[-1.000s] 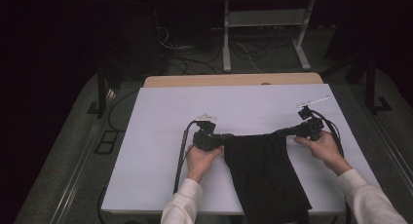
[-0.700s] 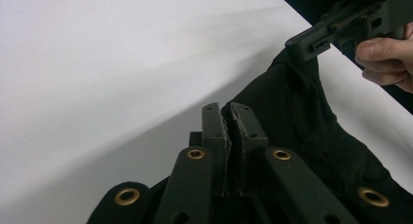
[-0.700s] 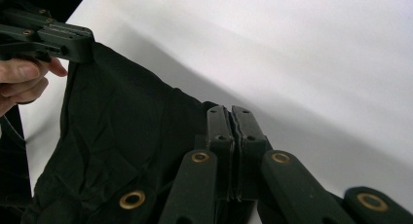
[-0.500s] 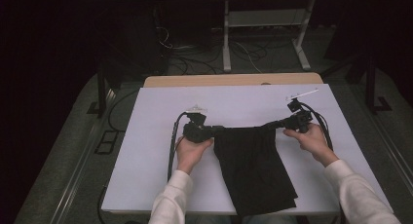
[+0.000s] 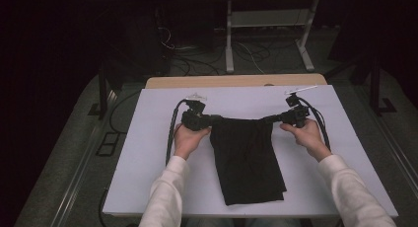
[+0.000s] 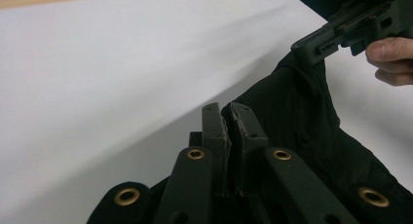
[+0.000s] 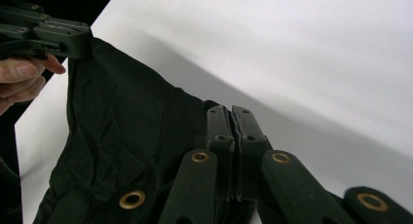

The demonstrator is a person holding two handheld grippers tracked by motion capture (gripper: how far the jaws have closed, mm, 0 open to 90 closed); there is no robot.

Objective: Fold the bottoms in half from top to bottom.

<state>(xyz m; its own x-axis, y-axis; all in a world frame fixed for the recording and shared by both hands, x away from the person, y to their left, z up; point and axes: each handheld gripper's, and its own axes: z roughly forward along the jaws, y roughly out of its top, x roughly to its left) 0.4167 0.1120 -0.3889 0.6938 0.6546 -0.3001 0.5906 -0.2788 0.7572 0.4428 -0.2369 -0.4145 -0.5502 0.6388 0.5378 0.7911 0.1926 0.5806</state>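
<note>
Dim room around a brightly lit white table [image 5: 148, 153]; soft shadows, slight blur, no glare.

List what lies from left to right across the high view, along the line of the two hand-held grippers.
Bare white table top → left hand-held gripper, shut on the cloth's corner → black pleated fabric garment stretched between them → right hand-held gripper, shut on the other corner → black cable loop.

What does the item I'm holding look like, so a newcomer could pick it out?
Find the white table. Across its middle lies a black cloth, its far corners pinched by the left gripper and the right gripper. It is the one dark, soft thing on the white surface.
</note>
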